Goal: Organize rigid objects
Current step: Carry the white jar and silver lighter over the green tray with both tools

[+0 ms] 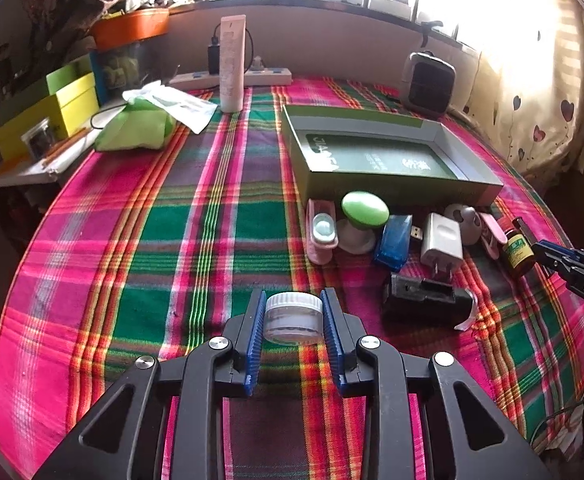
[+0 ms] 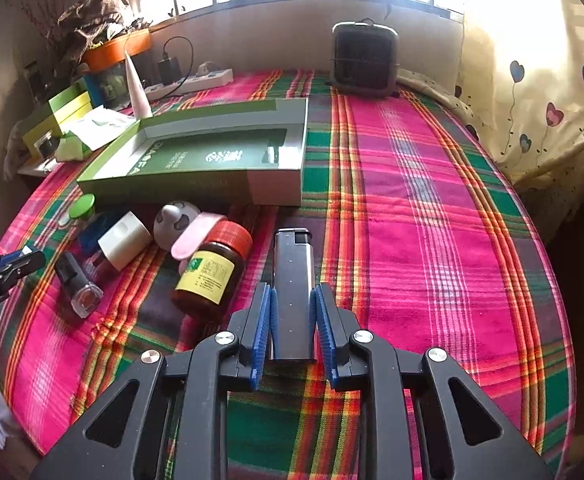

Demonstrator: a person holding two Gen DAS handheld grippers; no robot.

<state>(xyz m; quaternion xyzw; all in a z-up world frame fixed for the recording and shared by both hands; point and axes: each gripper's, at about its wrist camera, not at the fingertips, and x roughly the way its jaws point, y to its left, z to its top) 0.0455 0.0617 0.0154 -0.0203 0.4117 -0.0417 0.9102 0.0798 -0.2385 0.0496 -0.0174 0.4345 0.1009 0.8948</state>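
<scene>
My left gripper (image 1: 293, 302) is shut on a small clear jar with a white lid (image 1: 293, 317), its blue pads pressing both sides. My right gripper (image 2: 293, 300) is shut on a long grey lighter (image 2: 293, 280) that lies on the plaid cloth pointing away from me. An open green box (image 1: 387, 148) (image 2: 208, 148) stands beyond a cluster of small items: a green-topped knob (image 1: 363, 209), a blue stapler (image 1: 392, 242), a white charger (image 1: 441, 242) (image 2: 126, 240), a brown bottle with a red cap (image 2: 212, 270) and a black holder (image 1: 425, 298). The right gripper's tip (image 1: 571, 266) shows at the left wrist view's right edge.
A white tube (image 1: 232, 64) and a power strip (image 1: 232, 78) stand at the back by the wall. A small heater (image 2: 363, 60) sits at the far right. A green tissue pack (image 1: 140, 124) and yellow-green boxes (image 1: 48, 108) crowd the back left. A curtain (image 2: 531, 100) hangs along the right.
</scene>
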